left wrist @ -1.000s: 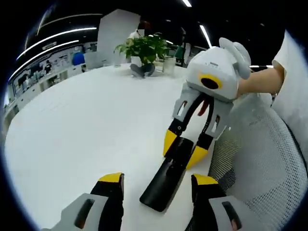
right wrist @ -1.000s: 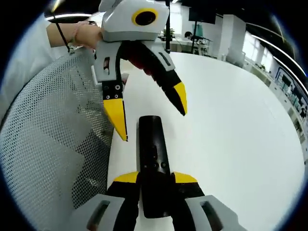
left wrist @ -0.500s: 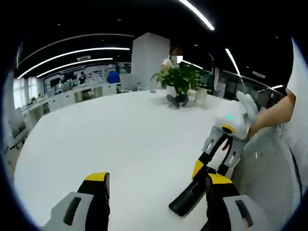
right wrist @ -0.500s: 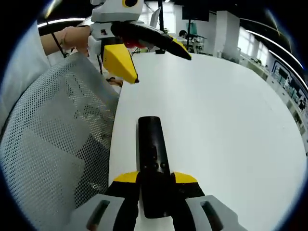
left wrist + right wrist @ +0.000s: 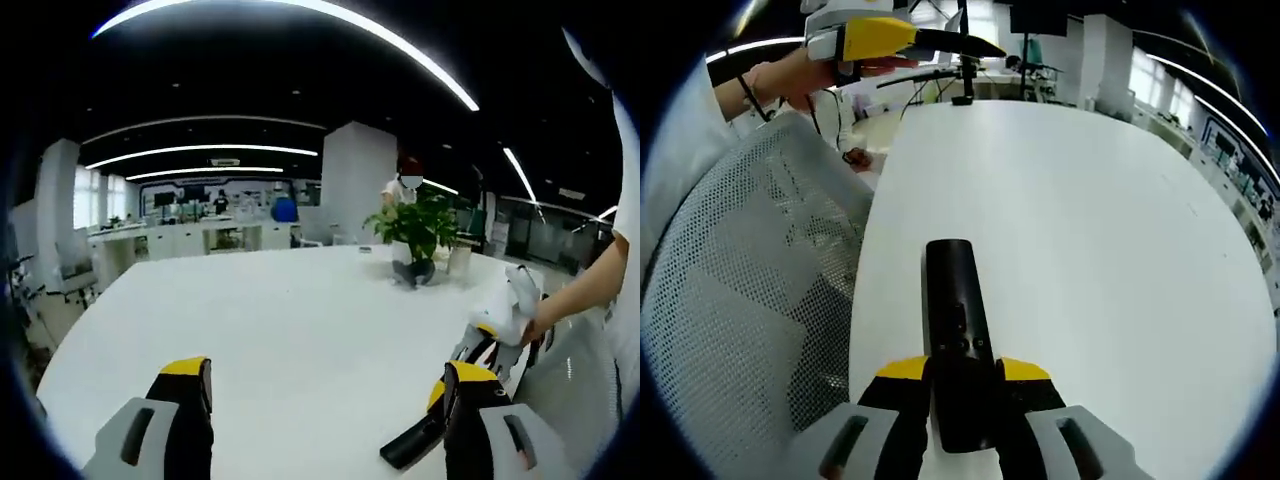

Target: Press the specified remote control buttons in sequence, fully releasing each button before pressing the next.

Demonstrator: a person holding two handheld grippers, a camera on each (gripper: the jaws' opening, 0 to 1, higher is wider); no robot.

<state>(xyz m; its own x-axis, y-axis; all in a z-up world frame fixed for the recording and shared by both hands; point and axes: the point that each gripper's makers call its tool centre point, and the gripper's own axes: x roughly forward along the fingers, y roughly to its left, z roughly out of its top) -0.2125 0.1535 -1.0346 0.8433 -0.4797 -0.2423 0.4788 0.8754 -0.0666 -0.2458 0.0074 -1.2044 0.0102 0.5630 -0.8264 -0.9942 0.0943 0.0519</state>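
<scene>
A black remote control [image 5: 952, 320] lies lengthwise on the white table [image 5: 1090, 250], near the table's edge. My right gripper [image 5: 963, 370] is shut on its near end, a yellow-tipped jaw pressed to each side. In the left gripper view the same remote [image 5: 412, 446] shows low at the right, with the right gripper [image 5: 484, 347] on it and a hand behind that. My left gripper [image 5: 325, 385] is open with nothing between its jaws and is held well above the table. It appears in the right gripper view as the left gripper [image 5: 945, 42] high at the top, in a hand.
A grey mesh chair back [image 5: 740, 300] stands against the table edge left of the remote. A potted plant [image 5: 418, 228] and a cup [image 5: 460, 260] sit at the table's far side. Office desks and a person stand beyond.
My left gripper has risen up and away from the remote, so its view now tilts toward the room. The right gripper and the remote have stayed in place.
</scene>
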